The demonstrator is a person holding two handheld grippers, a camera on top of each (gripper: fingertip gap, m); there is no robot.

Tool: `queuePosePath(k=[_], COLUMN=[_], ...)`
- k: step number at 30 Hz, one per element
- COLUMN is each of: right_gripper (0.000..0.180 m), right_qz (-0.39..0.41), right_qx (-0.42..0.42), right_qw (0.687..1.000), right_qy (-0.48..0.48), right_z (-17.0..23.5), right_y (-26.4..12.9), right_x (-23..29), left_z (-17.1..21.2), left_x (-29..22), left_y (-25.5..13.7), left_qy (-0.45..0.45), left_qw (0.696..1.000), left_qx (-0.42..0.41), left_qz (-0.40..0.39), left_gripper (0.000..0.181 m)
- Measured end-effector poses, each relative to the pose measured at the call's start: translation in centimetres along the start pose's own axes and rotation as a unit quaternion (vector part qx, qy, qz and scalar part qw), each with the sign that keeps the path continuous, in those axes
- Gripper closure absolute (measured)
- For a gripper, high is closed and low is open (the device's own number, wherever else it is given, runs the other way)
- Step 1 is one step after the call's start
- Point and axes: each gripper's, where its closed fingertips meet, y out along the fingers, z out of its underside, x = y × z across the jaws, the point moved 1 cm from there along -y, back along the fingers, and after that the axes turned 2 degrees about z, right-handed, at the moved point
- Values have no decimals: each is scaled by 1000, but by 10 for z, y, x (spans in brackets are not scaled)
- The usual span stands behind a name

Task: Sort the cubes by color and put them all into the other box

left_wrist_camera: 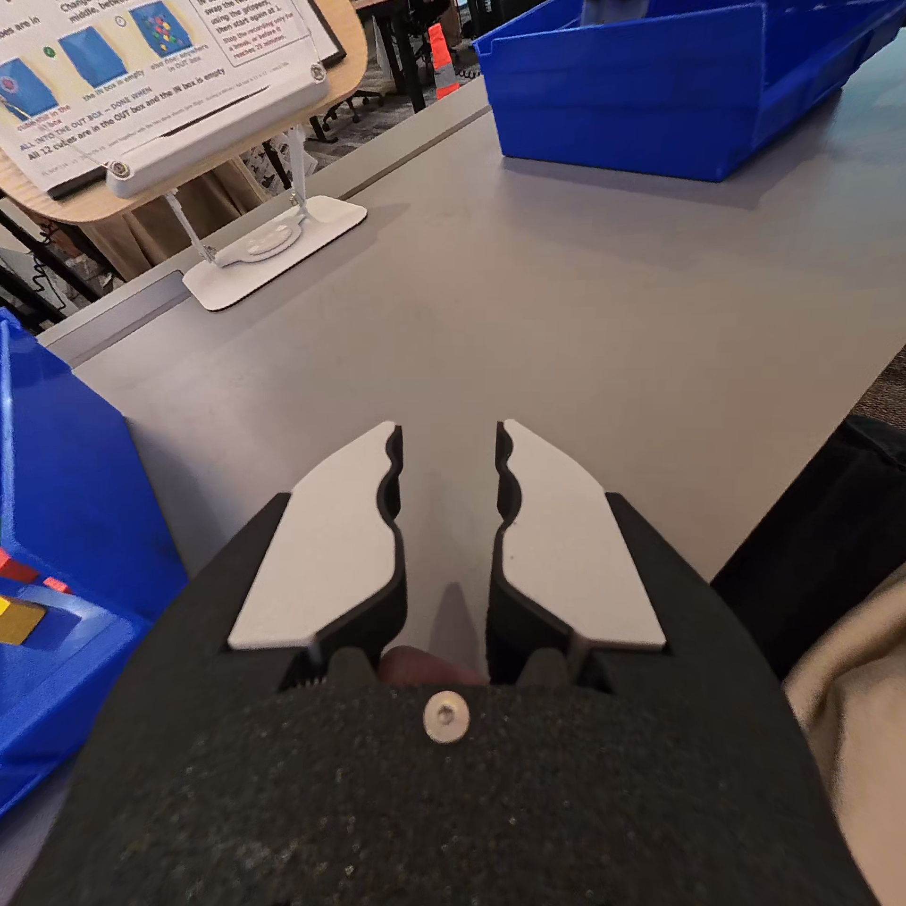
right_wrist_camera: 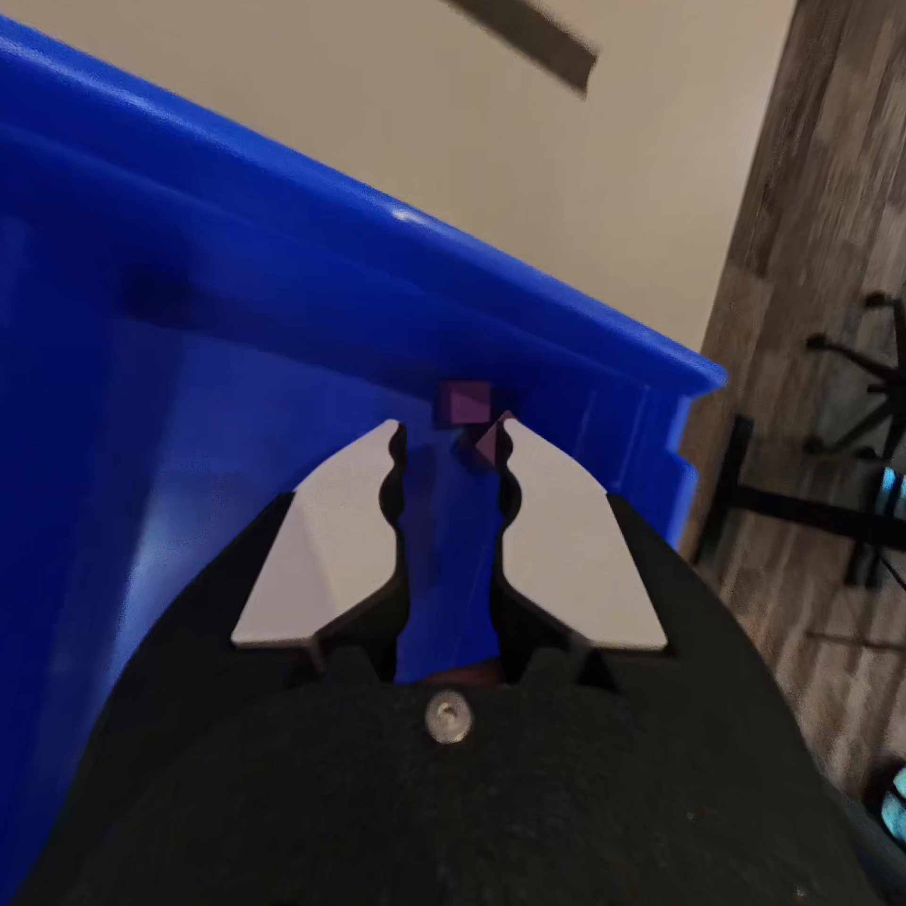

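My left gripper [left_wrist_camera: 449,431] is open and empty, low over the grey table [left_wrist_camera: 539,304]. A blue box [left_wrist_camera: 73,515] at its left holds red cubes [left_wrist_camera: 19,571] and a yellow cube [left_wrist_camera: 17,622]. A second blue box [left_wrist_camera: 662,93] stands at the far right. My right gripper [right_wrist_camera: 451,431] is open inside a blue box [right_wrist_camera: 245,318]. One purple cube [right_wrist_camera: 463,407] lies against the box's far wall. A second purple cube [right_wrist_camera: 488,448] sits tilted just off my right fingertip, touching or nearly touching it.
A white stand with an instruction sheet [left_wrist_camera: 162,83] stands at the table's far left on a white base [left_wrist_camera: 274,245]. An orange cone [left_wrist_camera: 441,63] and chair legs are on the floor beyond. A person's beige sleeve [left_wrist_camera: 853,711] shows at right. A chair base [right_wrist_camera: 858,372] stands on the floor. About 55 centimeters separates my left fingertips from my right.
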Motion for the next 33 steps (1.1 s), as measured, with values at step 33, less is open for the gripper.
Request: queuePosePath(k=[33], right_gripper=[144], right_qz=[-453], right_qx=[-378], right_qw=[806], right_qy=[47], right_z=[138], right_y=[-235], right_x=[329], left_z=[-1], left_x=[145], left_y=[-69], left_qy=[-23], left_qw=[990], left_qx=[138], left_qz=[-34], left_gripper=[141])
